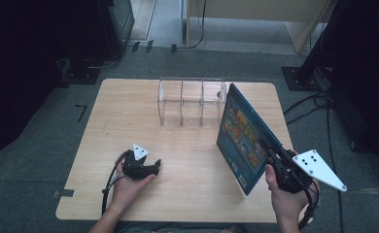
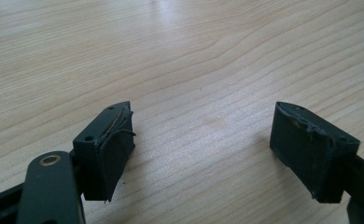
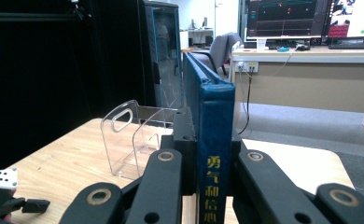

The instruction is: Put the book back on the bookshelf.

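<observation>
Jaws of the right gripper (image 1: 274,154) closed on the spine of a blue book (image 1: 243,138), near its lower end. Book held upright on edge above the right side of the table (image 1: 129,97), long axis slanting away toward the clear plastic organizer (image 1: 192,102), cover facing left. Left gripper (image 2: 203,144) low over bare table, jaws wide apart, holding nothing.

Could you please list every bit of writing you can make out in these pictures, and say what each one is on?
"勇气和信" in yellow, running down the spine of the blue book held in the right claw; more characters run out of frame below.
Book cover in the high view: print too small to read.
Monitors behind: text blurred.
</observation>
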### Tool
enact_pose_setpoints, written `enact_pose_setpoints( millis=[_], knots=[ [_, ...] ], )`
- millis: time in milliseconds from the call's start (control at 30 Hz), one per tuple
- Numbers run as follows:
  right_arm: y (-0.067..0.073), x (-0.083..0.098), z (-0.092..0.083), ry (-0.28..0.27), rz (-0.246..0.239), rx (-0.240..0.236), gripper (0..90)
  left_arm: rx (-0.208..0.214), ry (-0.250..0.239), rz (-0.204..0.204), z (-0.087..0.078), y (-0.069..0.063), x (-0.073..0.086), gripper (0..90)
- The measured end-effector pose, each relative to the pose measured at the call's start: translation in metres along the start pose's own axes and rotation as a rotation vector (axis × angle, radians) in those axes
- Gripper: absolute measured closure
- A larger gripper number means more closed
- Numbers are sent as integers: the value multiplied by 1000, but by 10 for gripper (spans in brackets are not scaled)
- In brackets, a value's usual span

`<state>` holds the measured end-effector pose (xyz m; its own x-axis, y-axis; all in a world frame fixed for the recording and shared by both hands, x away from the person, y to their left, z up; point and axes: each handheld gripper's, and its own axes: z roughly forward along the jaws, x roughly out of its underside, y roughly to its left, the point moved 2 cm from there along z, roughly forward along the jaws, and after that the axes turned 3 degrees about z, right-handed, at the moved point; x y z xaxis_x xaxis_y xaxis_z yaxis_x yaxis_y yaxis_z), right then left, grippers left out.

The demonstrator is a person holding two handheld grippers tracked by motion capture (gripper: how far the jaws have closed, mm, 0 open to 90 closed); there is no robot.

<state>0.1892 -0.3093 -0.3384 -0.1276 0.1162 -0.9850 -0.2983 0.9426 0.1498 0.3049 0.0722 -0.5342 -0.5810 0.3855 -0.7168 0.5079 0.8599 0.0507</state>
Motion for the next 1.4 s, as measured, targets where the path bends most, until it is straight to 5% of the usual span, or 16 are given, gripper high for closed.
enact_pose_setpoints(
  millis=[833,1400],
  knots=[
    [6,-22,17,7,9,-22,840,0,0,0,0,0,0,216],
    [10,-33,45,3,16,-16,840,1,1,0,0,0,0,217]
  ],
)
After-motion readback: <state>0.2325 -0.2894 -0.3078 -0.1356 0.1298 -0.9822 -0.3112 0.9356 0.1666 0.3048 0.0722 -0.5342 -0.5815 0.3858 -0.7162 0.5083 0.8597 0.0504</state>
